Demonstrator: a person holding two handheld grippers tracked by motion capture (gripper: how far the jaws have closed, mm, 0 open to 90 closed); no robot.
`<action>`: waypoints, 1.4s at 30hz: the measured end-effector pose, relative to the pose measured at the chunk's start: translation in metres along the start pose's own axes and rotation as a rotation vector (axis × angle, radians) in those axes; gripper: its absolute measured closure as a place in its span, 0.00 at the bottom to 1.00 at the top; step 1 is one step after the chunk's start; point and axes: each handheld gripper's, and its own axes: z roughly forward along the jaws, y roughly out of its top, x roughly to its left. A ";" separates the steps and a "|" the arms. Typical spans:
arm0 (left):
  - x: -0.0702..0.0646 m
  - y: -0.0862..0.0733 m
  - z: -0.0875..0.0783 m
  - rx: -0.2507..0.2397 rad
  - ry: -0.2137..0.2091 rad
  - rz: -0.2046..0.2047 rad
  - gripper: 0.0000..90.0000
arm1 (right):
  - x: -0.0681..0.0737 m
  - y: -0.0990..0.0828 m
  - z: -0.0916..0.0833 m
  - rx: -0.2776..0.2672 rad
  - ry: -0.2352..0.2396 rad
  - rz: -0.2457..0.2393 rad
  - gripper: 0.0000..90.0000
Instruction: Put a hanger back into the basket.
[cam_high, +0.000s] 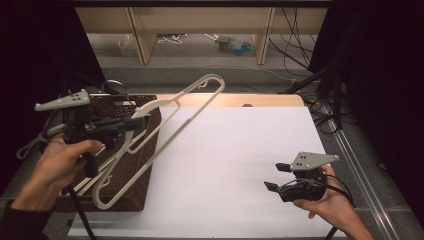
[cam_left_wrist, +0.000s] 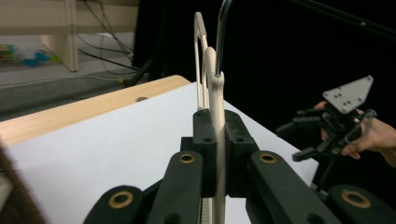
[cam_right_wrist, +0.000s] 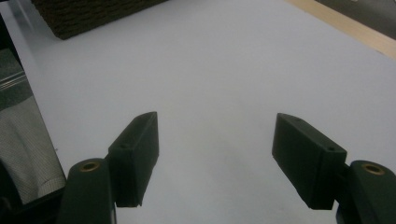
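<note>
While the left gripper (cam_high: 131, 124) holds its fingers clamped on the cream hanger (cam_high: 165, 131), the hanger hangs tilted over the woven basket (cam_high: 147, 172) at the left of the counter (cam_high: 240, 165). The right gripper (cam_high: 277, 176), fingers apart and empty, hovers over the near right. Because the grip sits on one thin bar, the hanger could pivot, or snag on the basket rim.
</note>
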 end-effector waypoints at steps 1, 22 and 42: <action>0.006 0.001 -0.005 -0.001 0.014 -0.001 0.95 | 0.000 -0.002 0.001 0.006 0.004 0.007 0.36; 0.111 -0.002 -0.064 0.046 0.209 0.024 0.95 | -0.002 -0.015 0.007 0.043 0.010 0.028 0.36; 0.168 -0.039 -0.068 0.130 0.299 0.004 0.95 | -0.005 -0.018 0.010 0.048 0.007 0.030 0.36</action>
